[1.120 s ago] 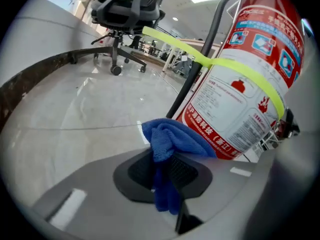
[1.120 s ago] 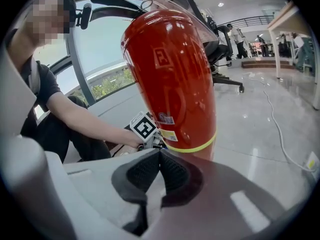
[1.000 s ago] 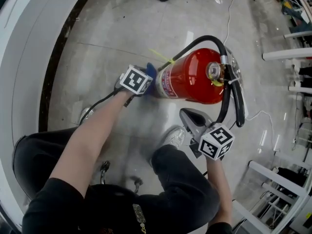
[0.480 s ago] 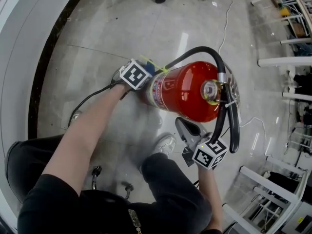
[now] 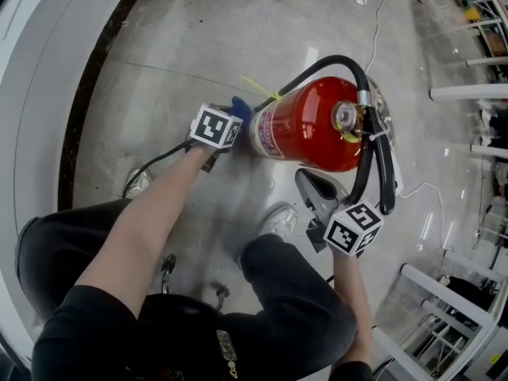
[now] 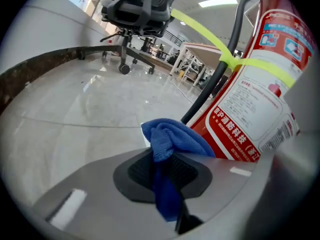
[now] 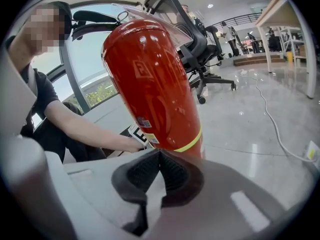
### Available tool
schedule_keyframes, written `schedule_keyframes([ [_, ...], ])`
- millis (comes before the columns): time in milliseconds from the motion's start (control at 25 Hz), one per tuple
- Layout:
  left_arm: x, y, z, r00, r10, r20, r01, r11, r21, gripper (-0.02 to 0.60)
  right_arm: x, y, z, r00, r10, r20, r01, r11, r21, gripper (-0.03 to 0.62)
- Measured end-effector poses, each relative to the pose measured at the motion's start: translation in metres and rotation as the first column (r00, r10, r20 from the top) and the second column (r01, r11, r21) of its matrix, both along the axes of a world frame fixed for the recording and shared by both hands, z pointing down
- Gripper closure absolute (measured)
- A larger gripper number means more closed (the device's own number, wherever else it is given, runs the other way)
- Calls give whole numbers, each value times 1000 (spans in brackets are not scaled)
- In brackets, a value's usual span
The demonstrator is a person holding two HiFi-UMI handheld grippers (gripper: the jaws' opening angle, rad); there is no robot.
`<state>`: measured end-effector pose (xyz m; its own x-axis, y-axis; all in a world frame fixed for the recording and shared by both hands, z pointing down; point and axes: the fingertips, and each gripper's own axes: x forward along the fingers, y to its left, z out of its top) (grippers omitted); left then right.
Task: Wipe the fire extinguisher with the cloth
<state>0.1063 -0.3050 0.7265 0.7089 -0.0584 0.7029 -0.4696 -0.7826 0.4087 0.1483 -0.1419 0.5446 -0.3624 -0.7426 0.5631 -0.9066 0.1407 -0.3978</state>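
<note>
The wiping step is on right now. The left claw (image 6: 167,174) is pinching the blue cloth (image 6: 172,136), and a soft bunch of it sticks out past the tips. The cloth is low down on the fire extinguisher (image 5: 313,125), right by the white label (image 6: 252,129) near the bottom. The red extinguisher stands on the floor (image 5: 182,46) between the two claws, with its black hose (image 5: 379,157) looping over the top.

The right claw (image 7: 159,171) is pressed together with nothing in it. It points at the other side of the red body, very near it. It may be leaning on it to hold it steady, but I can't tell for sure if they touch.

Next, I think the cloth has to be rubbed along the red side — up toward the top and around. The body is round and smooth, so the cloth must stay pressed on it, and the extinguisher should not tip or roll.

The floor is grey, hard and shiny, and the lights shine back off it. A dark curved strip (image 5: 87,101) runs along one side. A black office chair (image 6: 132,14) on wheels stands farther off, and a thin white cable (image 5: 373,22) lies across the floor.
</note>
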Motion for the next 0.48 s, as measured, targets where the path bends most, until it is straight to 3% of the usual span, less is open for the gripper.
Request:
schedule_keyframes([
  [160, -16, 17, 0, 993, -119, 5, 119, 993, -24, 529, -2, 9, -3, 1000, -5, 5, 5, 1000, 4, 592],
  [480, -32, 71, 3, 980, -199, 8, 199, 976, -90, 529, -2, 29, -8, 1000, -27, 14, 27, 1000, 15, 592],
])
